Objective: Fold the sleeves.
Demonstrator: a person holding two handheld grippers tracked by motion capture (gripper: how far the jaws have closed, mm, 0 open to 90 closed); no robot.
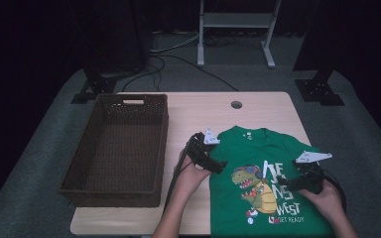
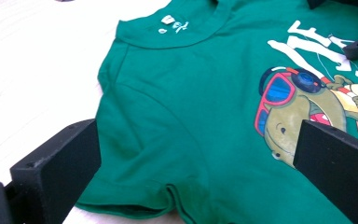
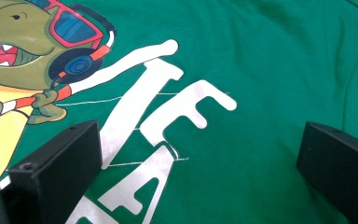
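Note:
A green T-shirt (image 1: pixel 238 148) with a dinosaur print and white letters lies flat, front up, on the right half of the wooden table (image 1: pixel 193 111). My left gripper (image 1: pixel 220 166) hovers open at the shirt's left sleeve; in the left gripper view its wide-apart jaws frame the T-shirt (image 2: pixel 182 93) at sleeve and shoulder, the gripper (image 2: pixel 196 149) holding nothing. My right gripper (image 1: pixel 288 184) is open low over the printed chest. In the right gripper view, the gripper (image 3: pixel 198 149) has its jaws on either side of the white letters on the T-shirt (image 3: pixel 270 60).
A dark brown wicker basket (image 1: pixel 110 196) stands empty on the left half of the table. A round cable hole (image 1: pixel 236 104) sits near the far edge. Beyond the table are a white stand (image 1: pixel 235 29), cables and black tripod bases (image 1: pixel 96 84) on the floor.

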